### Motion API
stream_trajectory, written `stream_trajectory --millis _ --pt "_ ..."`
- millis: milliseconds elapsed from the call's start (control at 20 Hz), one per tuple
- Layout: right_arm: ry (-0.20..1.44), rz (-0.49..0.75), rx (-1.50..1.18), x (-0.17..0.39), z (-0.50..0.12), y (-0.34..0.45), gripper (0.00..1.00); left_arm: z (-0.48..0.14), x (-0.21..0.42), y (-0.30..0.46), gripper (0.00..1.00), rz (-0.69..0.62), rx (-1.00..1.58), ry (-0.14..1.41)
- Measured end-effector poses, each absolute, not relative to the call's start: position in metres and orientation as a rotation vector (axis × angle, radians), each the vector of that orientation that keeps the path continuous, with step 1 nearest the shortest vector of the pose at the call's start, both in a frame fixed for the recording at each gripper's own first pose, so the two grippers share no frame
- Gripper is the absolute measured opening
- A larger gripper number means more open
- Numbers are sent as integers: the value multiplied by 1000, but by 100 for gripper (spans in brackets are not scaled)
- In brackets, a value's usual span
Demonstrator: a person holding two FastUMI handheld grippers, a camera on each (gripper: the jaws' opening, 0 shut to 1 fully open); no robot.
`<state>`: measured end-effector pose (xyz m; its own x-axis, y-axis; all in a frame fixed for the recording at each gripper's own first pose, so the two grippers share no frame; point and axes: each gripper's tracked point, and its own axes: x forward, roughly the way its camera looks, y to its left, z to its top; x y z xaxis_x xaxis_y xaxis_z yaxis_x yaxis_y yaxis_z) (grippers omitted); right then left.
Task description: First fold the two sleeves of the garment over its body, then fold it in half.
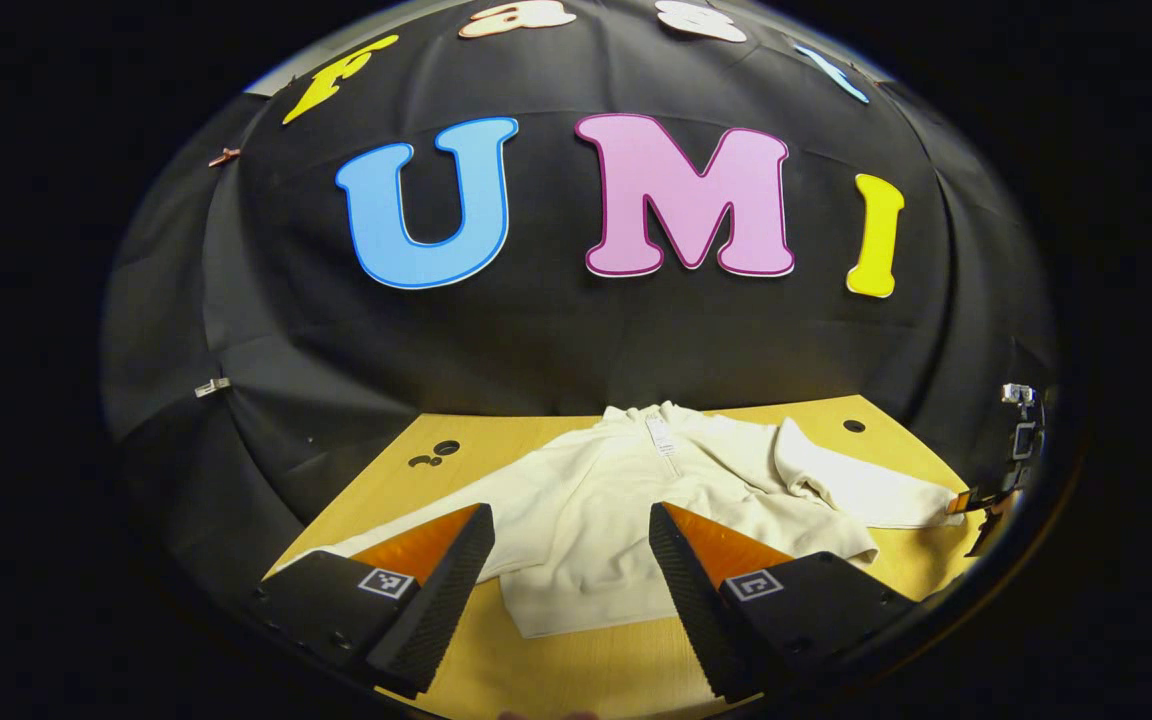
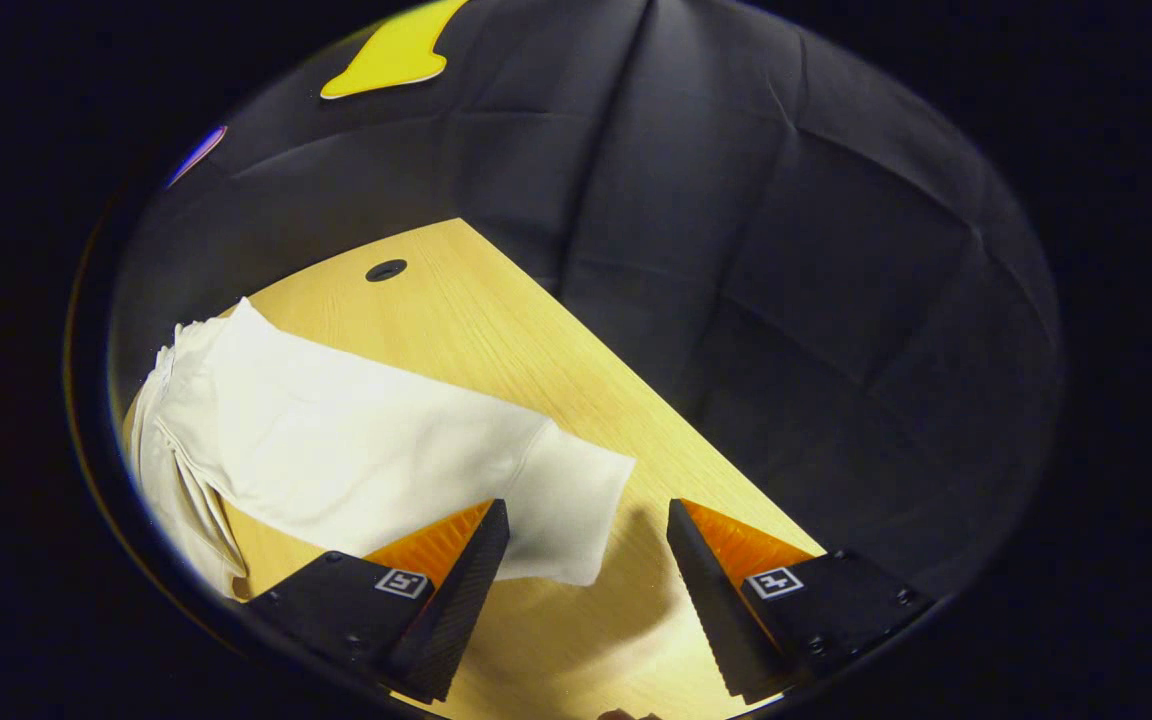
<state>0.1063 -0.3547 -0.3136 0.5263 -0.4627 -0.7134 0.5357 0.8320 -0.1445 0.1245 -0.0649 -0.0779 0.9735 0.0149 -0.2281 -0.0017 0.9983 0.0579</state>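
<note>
A cream long-sleeved garment (image 1: pixel 626 510) lies flat on the wooden table (image 1: pixel 576 670), collar toward the back wall. One sleeve (image 1: pixel 856 485) stretches to the right edge, the other runs out to the left behind a finger. My left gripper (image 1: pixel 571 535) hovers open above the garment's lower body, holding nothing. In the right gripper view the same right-hand sleeve (image 2: pixel 366 440) lies across the table (image 2: pixel 496 300), its cuff (image 2: pixel 576 520) between the fingers. My right gripper (image 2: pixel 586 530) stands open just above that cuff. At the far right of the left gripper view the right gripper (image 1: pixel 1021 440) shows.
Black cloth walls (image 1: pixel 576 330) close the table in at the back and sides. Round holes (image 1: pixel 434 455) mark the tabletop at the back left, and another hole (image 2: pixel 386 270) lies beyond the sleeve. Bare wood lies in front of the garment's hem.
</note>
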Motion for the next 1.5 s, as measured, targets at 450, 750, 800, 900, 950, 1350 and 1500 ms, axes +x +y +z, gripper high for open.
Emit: stream_trajectory --millis 450,750,800,900,950,1350,1500 --pt "836 -499 206 110 -317 -342 53 -78 104 -50 99 45 89 222" --pt "845 -453 138 121 -319 -332 24 -90 97 -29 99 85 66 246" --pt "859 -455 153 120 -319 -332 7 -90 97 -27 99 92 55 247" --pt "865 -454 186 124 -317 -332 7 -92 96 -24 99 101 43 251" --pt "865 -453 179 123 -314 -333 19 -94 95 -21 99 107 43 254" --pt "725 -312 45 203 -228 -294 6 -95 94 -2 99 151 10 252" --pt "673 -223 16 242 -193 -248 7 -96 90 12 99 182 -9 256"
